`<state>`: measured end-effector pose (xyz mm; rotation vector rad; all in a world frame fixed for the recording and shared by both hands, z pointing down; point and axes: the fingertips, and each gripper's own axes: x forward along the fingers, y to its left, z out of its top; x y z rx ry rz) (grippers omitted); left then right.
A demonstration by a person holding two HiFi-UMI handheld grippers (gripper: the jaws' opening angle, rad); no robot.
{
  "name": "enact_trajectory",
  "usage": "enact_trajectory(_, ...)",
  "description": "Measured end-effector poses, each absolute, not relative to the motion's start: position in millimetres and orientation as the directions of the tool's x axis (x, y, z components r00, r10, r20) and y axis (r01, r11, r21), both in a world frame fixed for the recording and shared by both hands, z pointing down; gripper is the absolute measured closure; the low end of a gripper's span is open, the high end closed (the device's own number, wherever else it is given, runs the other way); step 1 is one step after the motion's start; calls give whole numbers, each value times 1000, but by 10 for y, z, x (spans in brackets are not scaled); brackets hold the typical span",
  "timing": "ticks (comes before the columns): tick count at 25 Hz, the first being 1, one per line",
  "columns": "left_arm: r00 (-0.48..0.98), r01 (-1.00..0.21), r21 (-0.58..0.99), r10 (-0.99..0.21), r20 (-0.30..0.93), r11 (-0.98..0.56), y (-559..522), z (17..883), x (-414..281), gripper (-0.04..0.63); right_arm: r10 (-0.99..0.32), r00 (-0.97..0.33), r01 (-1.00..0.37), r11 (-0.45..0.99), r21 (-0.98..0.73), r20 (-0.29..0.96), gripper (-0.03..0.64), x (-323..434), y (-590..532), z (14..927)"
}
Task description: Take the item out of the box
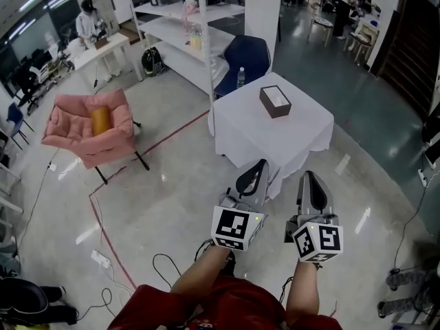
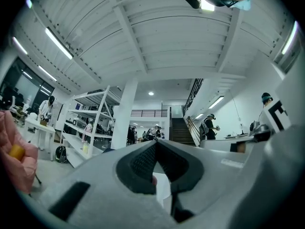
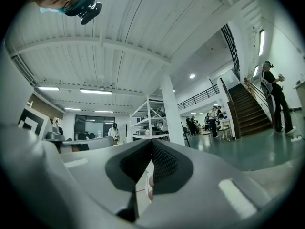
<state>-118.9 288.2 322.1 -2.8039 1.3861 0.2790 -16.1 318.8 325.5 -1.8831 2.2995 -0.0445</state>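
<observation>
A dark brown box (image 1: 275,102) with a white item showing in its open top stands on a small table under a white cloth (image 1: 302,133). Both grippers are held in the air in front of the table, short of its near edge and apart from the box. My left gripper (image 1: 259,166) is shut, its jaws meeting at the tip (image 2: 156,142) with nothing between them. The right gripper (image 1: 310,178) is likewise shut and empty (image 3: 151,142). Neither gripper view shows the box; both look up toward the ceiling and the hall.
A water bottle (image 1: 240,78) stands at the table's far left corner, with a blue chair (image 1: 246,55) behind it. To the left is a pink armchair (image 1: 93,133) holding a yellow cushion. White shelving (image 1: 185,26) stands further back. Red tape lines and cables cross the floor.
</observation>
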Motion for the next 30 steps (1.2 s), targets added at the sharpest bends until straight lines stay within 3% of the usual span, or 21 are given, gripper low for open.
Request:
enact_trajectory(18, 589, -791, 81, -790, -171, -607, 935, 3015, -1645, 597, -978, -177, -980, 186, -75, -112, 617, -602, 1240, 3046)
enact_trajectory(30, 598, -785, 60, -780, -182, -616, 418, 3033, -1720, 597, -981, -166, -984, 171, -50, -102, 617, -682, 734, 3101)
